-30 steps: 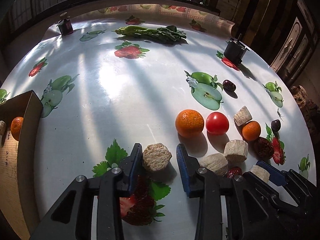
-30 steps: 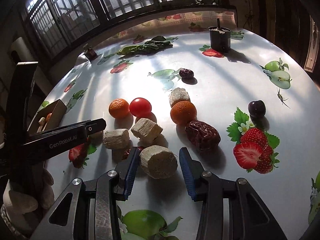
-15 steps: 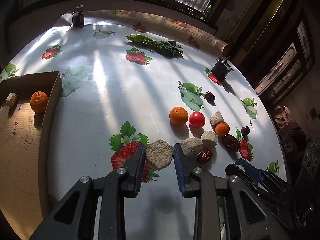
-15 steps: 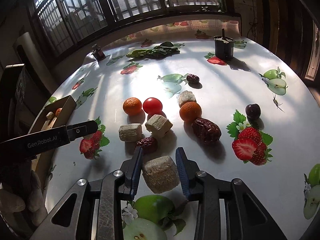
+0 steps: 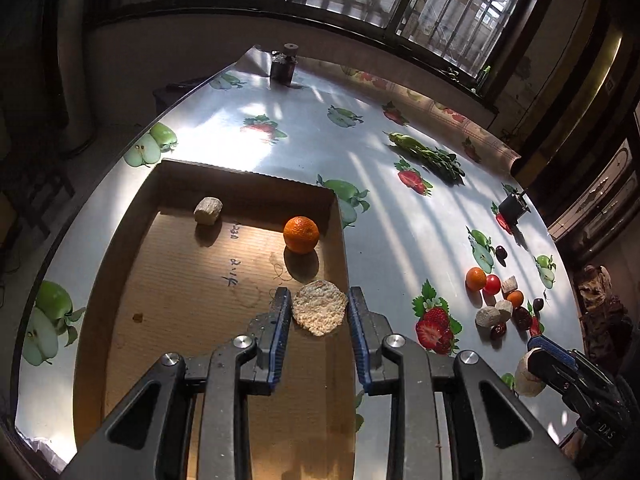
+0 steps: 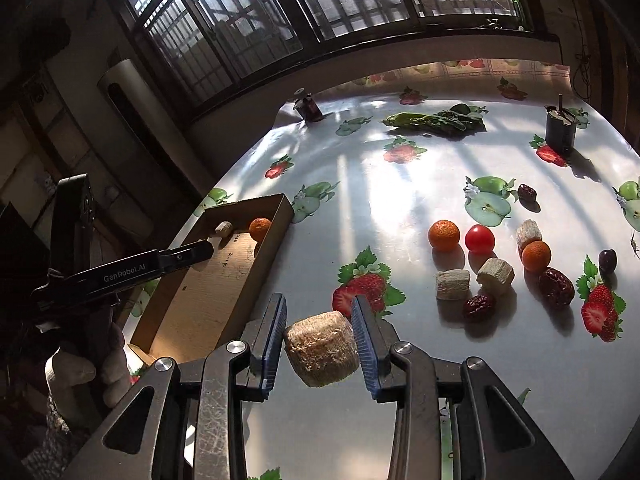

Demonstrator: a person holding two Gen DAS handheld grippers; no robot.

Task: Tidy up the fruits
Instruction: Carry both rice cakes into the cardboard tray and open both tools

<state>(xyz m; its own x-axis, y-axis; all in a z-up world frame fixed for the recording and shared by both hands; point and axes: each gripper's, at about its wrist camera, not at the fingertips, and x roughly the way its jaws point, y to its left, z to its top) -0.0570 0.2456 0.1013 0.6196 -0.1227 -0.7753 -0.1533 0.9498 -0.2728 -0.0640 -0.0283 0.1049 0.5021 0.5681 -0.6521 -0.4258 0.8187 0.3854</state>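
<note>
In the cardboard box (image 5: 120, 240) lie a pale chunk (image 5: 208, 211) and an orange (image 5: 301, 234); above it the left claw (image 5: 319, 316) grips a tan chunk (image 5: 319, 312). The right claw (image 6: 319, 338) grips another chunk (image 6: 320, 354) above the table (image 6: 400, 184)

We see a tabletop (image 6: 360, 168) under a fruit-print cloth, sunlit in stripes. Leafy greens (image 6: 434, 122) lie near its far edge. Barred windows (image 6: 280, 20) stand behind.
</note>
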